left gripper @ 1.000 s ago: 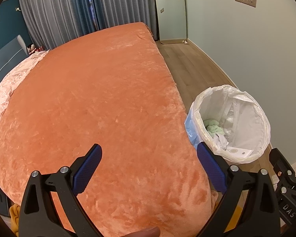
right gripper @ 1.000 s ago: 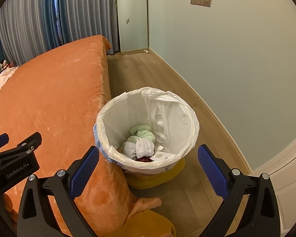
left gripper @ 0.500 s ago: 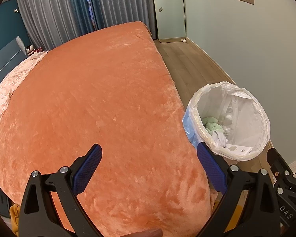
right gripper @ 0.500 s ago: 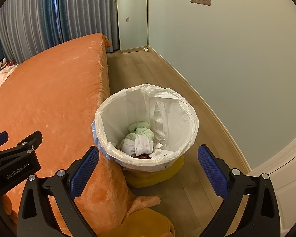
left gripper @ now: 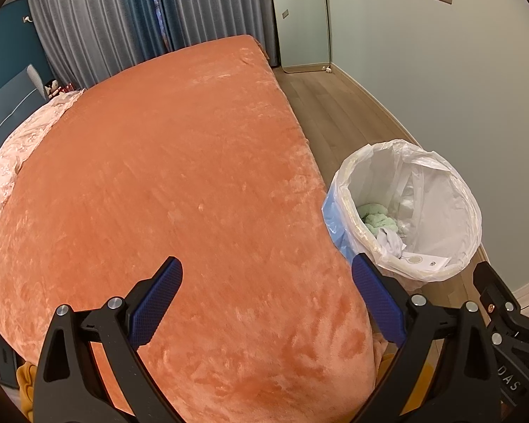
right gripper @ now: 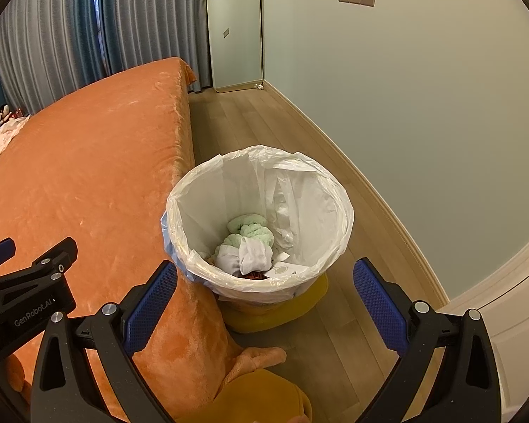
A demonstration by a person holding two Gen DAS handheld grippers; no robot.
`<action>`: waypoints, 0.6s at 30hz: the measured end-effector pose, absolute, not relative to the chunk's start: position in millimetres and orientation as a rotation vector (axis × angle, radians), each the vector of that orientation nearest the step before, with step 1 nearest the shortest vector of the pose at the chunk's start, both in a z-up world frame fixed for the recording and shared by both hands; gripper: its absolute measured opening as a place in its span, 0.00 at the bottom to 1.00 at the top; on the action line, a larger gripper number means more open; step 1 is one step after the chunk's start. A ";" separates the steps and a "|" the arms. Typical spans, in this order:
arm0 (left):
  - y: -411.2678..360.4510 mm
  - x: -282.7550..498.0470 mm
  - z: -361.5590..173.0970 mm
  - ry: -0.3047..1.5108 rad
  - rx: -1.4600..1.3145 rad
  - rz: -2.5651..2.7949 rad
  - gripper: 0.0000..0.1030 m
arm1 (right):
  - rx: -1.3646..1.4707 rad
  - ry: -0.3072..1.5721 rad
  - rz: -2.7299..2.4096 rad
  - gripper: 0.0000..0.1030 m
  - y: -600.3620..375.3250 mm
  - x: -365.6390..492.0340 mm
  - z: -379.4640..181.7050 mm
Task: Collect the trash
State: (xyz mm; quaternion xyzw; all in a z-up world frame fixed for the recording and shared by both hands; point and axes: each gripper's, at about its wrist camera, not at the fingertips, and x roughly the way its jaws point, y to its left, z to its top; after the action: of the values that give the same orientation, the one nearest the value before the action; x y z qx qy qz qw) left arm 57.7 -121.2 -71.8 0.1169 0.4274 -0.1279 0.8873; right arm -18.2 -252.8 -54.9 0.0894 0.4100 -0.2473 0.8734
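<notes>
White-lined bin (right gripper: 261, 218) holds trash; left gripper (left gripper: 266, 303) and right gripper (right gripper: 264, 303) jaws gape empty

The trash bin (right gripper: 261, 218) is standing on the floor (right gripper: 250, 123) just beside the right edge of the bed (left gripper: 165, 190), with the wall (right gripper: 423, 105) lying to its right. Crumpled cloths (right gripper: 247, 246) and a card (left gripper: 425, 262) are lying inside the bin. A mirror (left gripper: 299, 14) is leaning behind, beside the curtains (left gripper: 98, 21).

Left claw (left gripper: 266, 305) and right claw (right gripper: 264, 303), side by side, both wide open, empty.
</notes>
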 end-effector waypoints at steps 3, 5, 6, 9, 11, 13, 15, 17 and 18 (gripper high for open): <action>-122.7 57.7 -72.5 0.889 0.247 -0.266 0.90 | 0.187 0.857 -0.517 0.93 -253.1 -18.2 -54.2; -123.3 57.6 -73.0 0.891 0.246 -0.266 0.90 | 0.188 0.856 -0.518 0.93 -253.1 -18.3 -54.3; -123.4 57.5 -73.1 0.891 0.246 -0.265 0.90 | 0.188 0.856 -0.518 0.93 -253.2 -18.5 -54.2; -123.3 57.5 -73.1 0.889 0.247 -0.265 0.90 | 0.188 0.857 -0.519 0.93 -253.4 -18.7 -54.4; -123.5 57.3 -73.1 0.889 0.248 -0.265 0.90 | 0.188 0.857 -0.519 0.93 -253.1 -19.1 -54.4; -123.5 57.3 -73.0 0.888 0.248 -0.265 0.90 | 0.187 0.858 -0.519 0.93 -253.1 -19.0 -54.5; -123.7 57.0 -72.9 0.886 0.250 -0.266 0.90 | 0.187 0.859 -0.519 0.93 -252.5 -18.9 -54.8; -124.2 56.5 -73.1 0.885 0.251 -0.267 0.90 | 0.187 0.859 -0.520 0.93 -252.0 -19.3 -54.7; -124.3 56.4 -73.1 0.886 0.251 -0.268 0.90 | 0.187 0.860 -0.519 0.93 -252.1 -19.2 -54.7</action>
State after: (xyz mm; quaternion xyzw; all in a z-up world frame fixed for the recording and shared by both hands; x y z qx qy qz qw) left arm 56.4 -124.3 -73.1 0.1208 0.4261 -0.1291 0.8872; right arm -19.2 -252.1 -54.7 0.0897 0.4114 -0.2484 0.8723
